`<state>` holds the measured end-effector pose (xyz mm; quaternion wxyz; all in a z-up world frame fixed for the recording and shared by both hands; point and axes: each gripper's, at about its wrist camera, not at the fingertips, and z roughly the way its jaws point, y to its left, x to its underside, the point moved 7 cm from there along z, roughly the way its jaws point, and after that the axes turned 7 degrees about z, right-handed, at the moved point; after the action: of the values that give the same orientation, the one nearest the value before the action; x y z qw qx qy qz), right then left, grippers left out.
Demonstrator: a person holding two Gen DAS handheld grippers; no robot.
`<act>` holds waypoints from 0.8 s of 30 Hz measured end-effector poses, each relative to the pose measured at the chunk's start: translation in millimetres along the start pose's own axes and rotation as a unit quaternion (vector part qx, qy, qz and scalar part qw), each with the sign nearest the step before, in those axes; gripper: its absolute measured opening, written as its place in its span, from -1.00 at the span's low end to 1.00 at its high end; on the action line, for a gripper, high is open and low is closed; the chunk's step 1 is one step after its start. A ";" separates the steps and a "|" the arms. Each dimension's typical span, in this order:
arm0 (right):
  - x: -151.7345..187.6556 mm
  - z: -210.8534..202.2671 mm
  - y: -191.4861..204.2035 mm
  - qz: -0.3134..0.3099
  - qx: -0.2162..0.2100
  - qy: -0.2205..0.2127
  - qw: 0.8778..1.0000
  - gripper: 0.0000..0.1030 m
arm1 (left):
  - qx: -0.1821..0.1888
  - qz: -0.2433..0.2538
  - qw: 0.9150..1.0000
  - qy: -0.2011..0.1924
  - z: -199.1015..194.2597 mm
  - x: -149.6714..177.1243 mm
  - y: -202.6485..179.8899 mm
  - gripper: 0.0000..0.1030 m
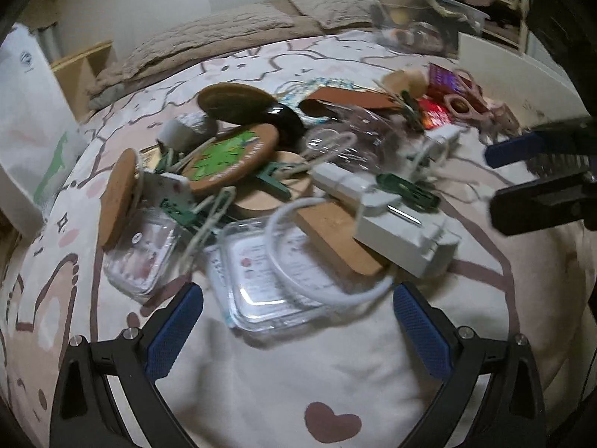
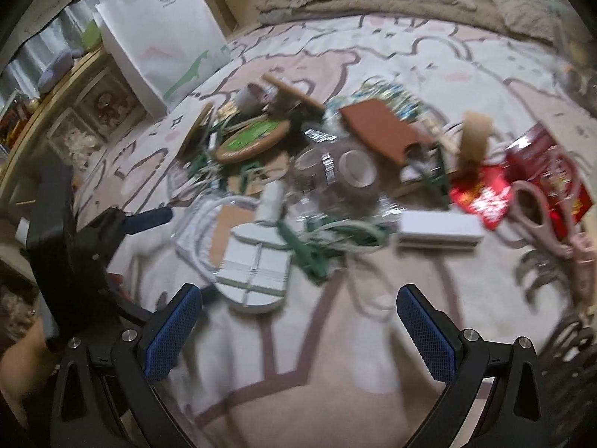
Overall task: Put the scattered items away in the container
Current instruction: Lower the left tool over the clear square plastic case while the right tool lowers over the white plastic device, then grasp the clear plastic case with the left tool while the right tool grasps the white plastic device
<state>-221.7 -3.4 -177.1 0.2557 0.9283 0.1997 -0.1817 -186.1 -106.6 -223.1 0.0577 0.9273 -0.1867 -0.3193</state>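
A heap of scattered items lies on a patterned bedspread (image 1: 261,373). It includes cork coasters (image 1: 231,156), clear glass dishes (image 1: 268,280), a white ring (image 1: 317,254), a white box (image 1: 403,231), green clips (image 1: 406,190), pink scissors (image 1: 466,106) and red packets (image 2: 481,201). A clear plastic container (image 1: 421,18) stands at the far right of the bed. My left gripper (image 1: 298,336) is open and empty just short of the glass dish. My right gripper (image 2: 298,332) is open and empty, short of the white box (image 2: 257,261). It also shows in the left wrist view (image 1: 522,179).
A white paper bag (image 2: 164,33) stands at the bed's left edge beside wooden shelves (image 2: 74,104). Brown pillows (image 1: 209,33) lie at the far end. A white board (image 1: 522,71) borders the right side. The left gripper shows in the right wrist view (image 2: 149,218).
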 end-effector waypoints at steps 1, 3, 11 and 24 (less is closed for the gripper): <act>0.6 2.8 4.0 0.001 -0.006 0.004 1.000 1.00 | 0.000 0.008 1.000 0.000 0.3 0.4 -2.6 0.99; 2.1 8.0 11.3 -0.001 -0.009 0.012 1.000 1.00 | -0.005 0.023 1.000 0.000 2.4 1.4 -8.1 0.99; 6.5 26.7 18.7 -0.007 0.022 0.025 0.999 0.81 | -0.026 0.019 0.999 -0.001 8.3 -1.6 -3.5 0.99; 10.7 23.5 8.7 -0.030 0.027 0.037 0.998 -0.05 | -0.012 0.014 1.000 0.007 14.4 -8.4 -3.9 0.65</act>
<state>-213.9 -20.2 -197.2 0.2175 0.9347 0.2315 -0.1596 -199.8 -99.6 -230.5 0.0748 0.9260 -0.1953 -0.3144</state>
